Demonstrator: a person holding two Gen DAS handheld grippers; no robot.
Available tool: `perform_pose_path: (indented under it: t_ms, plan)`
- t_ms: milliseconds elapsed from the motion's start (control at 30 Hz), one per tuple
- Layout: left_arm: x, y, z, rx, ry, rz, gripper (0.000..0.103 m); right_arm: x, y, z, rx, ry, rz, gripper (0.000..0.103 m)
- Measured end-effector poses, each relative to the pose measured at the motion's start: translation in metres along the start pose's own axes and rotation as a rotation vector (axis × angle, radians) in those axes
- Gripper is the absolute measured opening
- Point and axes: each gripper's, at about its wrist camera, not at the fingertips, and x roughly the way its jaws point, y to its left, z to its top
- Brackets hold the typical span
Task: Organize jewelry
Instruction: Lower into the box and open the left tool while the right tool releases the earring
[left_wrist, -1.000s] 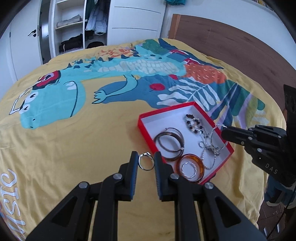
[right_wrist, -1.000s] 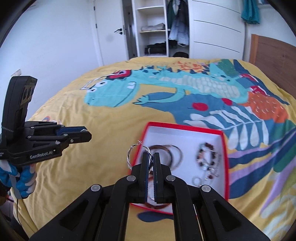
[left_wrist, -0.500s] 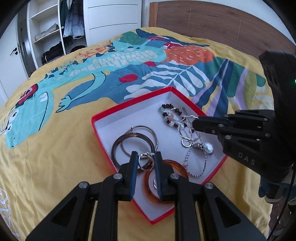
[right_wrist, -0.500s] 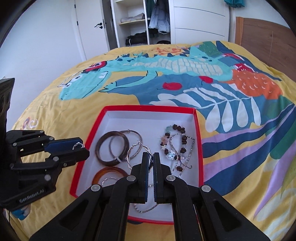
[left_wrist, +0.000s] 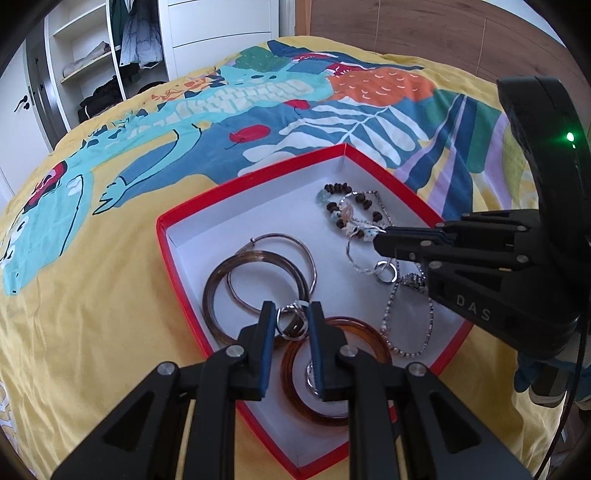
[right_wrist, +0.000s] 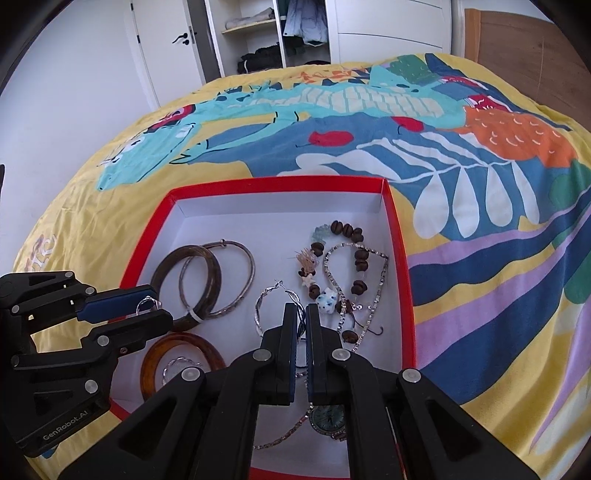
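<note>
Ahead of my tool lies a bed (right_wrist: 110, 221) under a yellow dinosaur-print cover. Beyond it stand a white wardrobe (right_wrist: 388, 26) with open shelves (right_wrist: 251, 26) of folded clothes, a white door (right_wrist: 166, 48), and, to the right, a wooden headboard (left_wrist: 424, 33). Daylight fills the room.

**Black Handheld Grippers with Blue Pads**

The left gripper (left_wrist: 290, 325) is a matte black plastic linkage with silver round screws at its joints and blue pads lining its two fingers; white "GenRobot.AI" lettering marks its body. The right gripper (right_wrist: 301, 325) has the same black arms, silver screws and blue pads, carries white "DAS" lettering, a green indicator light on its black housing and a thin black cable.
</note>
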Motion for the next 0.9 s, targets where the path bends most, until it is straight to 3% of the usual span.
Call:
perform_pose_path:
  t_ms: [900]
  plan:
    - [0.014,0.004,-0.006,-0.03,0.03,0.016,0.017,0.005,-0.003,-0.009,0.019,0.002,-0.012,0.006]
